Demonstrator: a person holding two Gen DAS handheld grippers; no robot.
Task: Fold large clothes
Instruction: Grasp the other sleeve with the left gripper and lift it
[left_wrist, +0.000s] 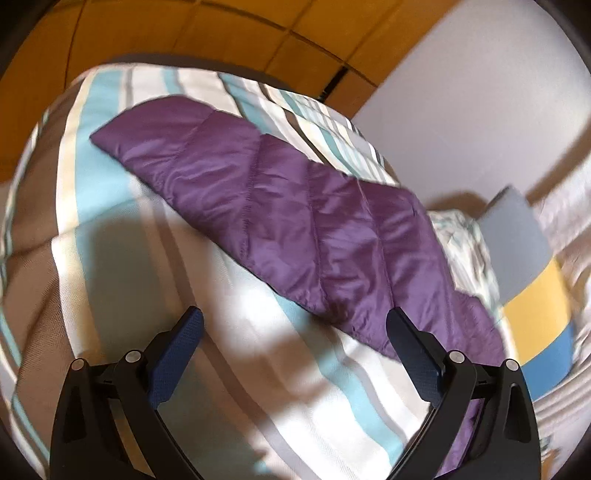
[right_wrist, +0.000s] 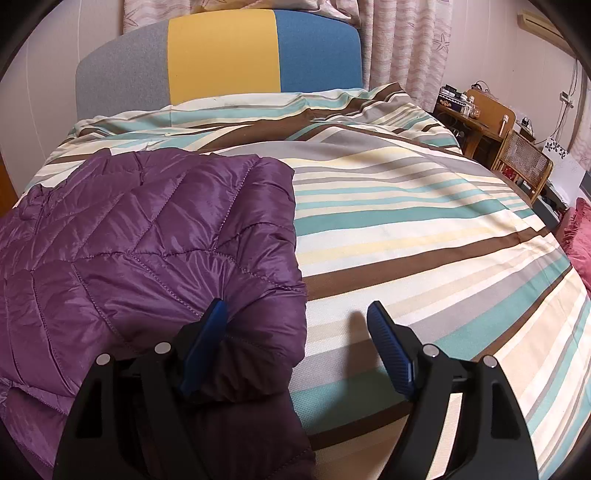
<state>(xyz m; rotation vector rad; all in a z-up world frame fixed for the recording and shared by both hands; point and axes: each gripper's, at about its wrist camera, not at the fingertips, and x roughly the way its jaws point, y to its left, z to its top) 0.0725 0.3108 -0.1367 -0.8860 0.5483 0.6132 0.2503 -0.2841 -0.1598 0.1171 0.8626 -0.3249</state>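
A purple quilted jacket (left_wrist: 280, 206) lies flat on a striped bedspread (left_wrist: 110, 229). In the left wrist view it runs from the upper left to the lower right. My left gripper (left_wrist: 295, 321) is open above its near edge, holding nothing; its right finger overlaps the jacket's edge. In the right wrist view the jacket (right_wrist: 147, 236) fills the left half of the bed. My right gripper (right_wrist: 297, 314) is open at the jacket's right edge. Its left finger (right_wrist: 207, 343) presses into the fabric and its right finger (right_wrist: 391, 347) is over the bedspread (right_wrist: 424, 221).
A grey, yellow and blue headboard (right_wrist: 221, 55) stands at the head of the bed, with curtains behind. A wooden desk and chair (right_wrist: 517, 155) stand to the right of the bed. A red cushion (right_wrist: 580, 236) lies at the right edge. Wooden panels (left_wrist: 184, 29) lie beyond the bed.
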